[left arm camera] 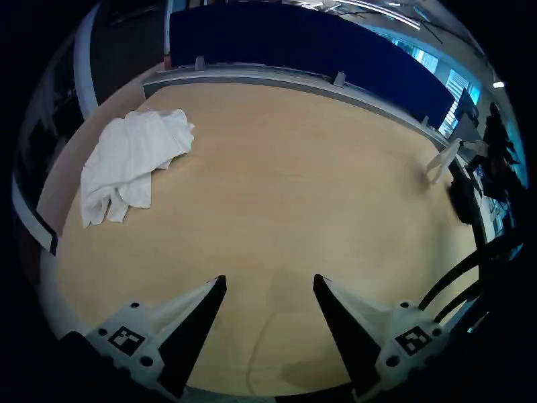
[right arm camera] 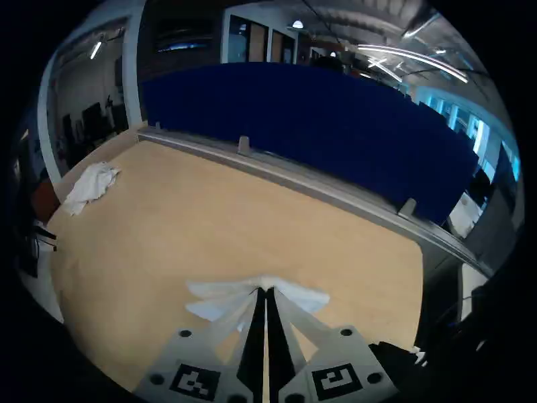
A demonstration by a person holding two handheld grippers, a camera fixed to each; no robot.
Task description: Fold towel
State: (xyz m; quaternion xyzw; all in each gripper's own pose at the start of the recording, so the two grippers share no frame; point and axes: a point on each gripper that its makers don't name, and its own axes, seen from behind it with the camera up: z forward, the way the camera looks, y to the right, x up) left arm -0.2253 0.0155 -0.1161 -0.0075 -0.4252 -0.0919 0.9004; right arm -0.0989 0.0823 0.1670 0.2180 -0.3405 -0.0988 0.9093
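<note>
Wood desk (left arm camera: 282, 188) w/ blue divider (right arm camera: 302, 134), crumpled towel (left arm camera: 131, 161) far left, L claw (left arm camera: 268, 277) wide, R claw (right arm camera: 263, 290) pinching white cloth (right arm camera: 305, 295).

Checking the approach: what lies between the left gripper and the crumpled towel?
Bare table from left gripper to towel, in the left gripper view.

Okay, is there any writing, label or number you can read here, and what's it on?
No readable text anywhere.
Left gripper: square black-and-white markers, patterns, no words.
Right gripper, shut on a white cloth: the same kind of marker, no words.
</note>
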